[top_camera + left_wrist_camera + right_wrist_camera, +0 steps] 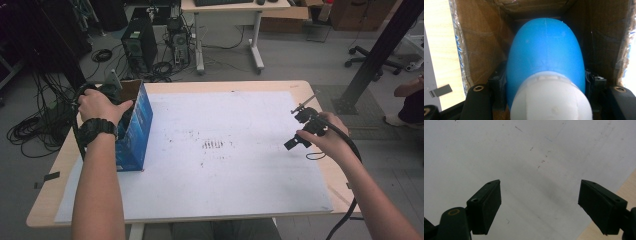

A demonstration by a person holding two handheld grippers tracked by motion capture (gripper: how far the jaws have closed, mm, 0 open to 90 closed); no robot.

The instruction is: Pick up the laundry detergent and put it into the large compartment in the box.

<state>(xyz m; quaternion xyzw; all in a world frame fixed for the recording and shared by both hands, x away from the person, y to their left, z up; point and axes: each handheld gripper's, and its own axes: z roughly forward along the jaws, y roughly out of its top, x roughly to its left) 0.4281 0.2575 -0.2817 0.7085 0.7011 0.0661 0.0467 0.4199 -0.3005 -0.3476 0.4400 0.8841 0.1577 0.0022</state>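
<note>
A: From the high view?
B: The left hand (100,106) reaches its left gripper (111,90) into the open top of a blue carton (135,125) standing at the left edge of the surface (225,165). The right gripper (300,134) hangs above the right edge.

A: Left gripper view?
B: Inside the carton's brown walls, the jaws pinch a blue-and-white bottle (546,62) from both sides.

A: Right gripper view?
B: Jaws spread wide, nothing between them, white sheet (524,157) beneath.
</note>
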